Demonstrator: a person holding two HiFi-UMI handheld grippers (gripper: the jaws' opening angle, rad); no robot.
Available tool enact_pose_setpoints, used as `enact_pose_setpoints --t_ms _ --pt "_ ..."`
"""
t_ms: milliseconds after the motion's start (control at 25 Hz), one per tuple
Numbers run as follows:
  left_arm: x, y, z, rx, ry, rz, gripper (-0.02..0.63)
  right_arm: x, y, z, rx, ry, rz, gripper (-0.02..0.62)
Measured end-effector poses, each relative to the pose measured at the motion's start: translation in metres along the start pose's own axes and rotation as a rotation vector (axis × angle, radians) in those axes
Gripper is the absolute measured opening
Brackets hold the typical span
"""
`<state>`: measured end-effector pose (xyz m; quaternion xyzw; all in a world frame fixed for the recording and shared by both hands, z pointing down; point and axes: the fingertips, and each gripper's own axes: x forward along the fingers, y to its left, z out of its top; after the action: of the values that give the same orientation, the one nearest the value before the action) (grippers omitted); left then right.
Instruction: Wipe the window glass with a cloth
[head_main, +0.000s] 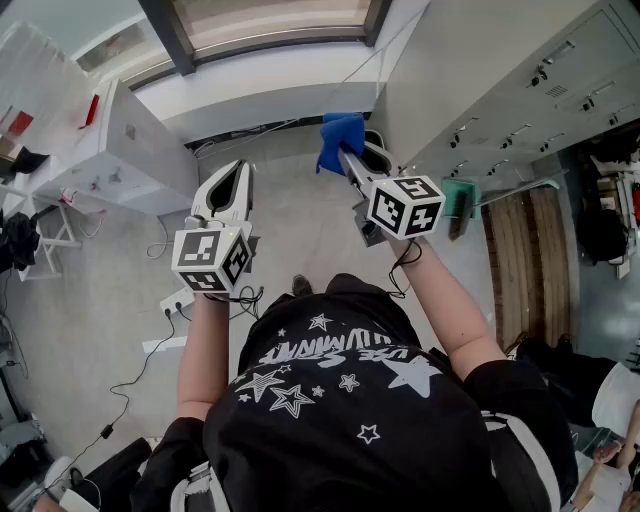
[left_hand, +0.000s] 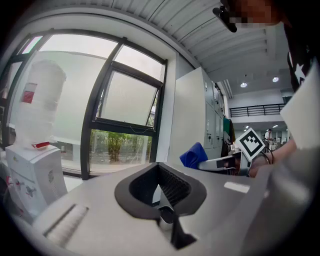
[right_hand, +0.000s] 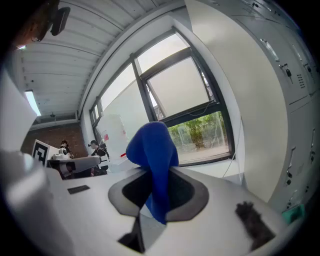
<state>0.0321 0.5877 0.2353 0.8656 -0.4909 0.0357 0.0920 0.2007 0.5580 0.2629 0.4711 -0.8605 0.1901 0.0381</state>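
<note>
the right hand-held gripper (right_hand: 157, 186) has its jaws pinched on a blue cloth (right_hand: 152, 150). the cloth is caught low between the pads, and most of it stands up above the tips in a rounded, folded bunch. from the head view the right hand-held gripper (head_main: 346, 156) is held out ahead of the person with the blue cloth (head_main: 340, 140) at its far end, and its marker cube (head_main: 405, 207) sits at the near end, by the wrist.

the left hand-held gripper (left_hand: 160, 187) has its jaws drawn together at the tips with nothing between them; only the ribbed inner face of one pad shows. in the head view the left hand-held gripper (head_main: 238, 172) is held level with the right one and well apart from it, so the cloth is off to its right.

beyond both grippers is the window glass (right_hand: 185, 95), set in dark frames, with green plants visible through the lower pane. the cloth is near the glass but not touching it. in the left gripper view the window glass (left_hand: 125, 105) lies straight ahead of the jaws. a white sill (head_main: 270, 90) runs below the window. to the right of the right gripper stands a row of grey lockers (head_main: 520, 90). left of the left gripper is a white water dispenser (left_hand: 35, 165).
</note>
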Motion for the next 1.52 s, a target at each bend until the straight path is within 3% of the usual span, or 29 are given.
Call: enact_pose_setpoints --t_ms 960,1520 --pt "-0.006 0.004 -0.008 -0.021 0.03 -0.015 0.008 -0.014 -0.01 -0.018 0.012 0.037 -0.06 0.074" --pt "-0.007 0.02 -0.015 -0.067 0.017 -0.011 0.008 -0.007 -0.005 -0.002 -0.004 -0.009 -0.07 0.075"
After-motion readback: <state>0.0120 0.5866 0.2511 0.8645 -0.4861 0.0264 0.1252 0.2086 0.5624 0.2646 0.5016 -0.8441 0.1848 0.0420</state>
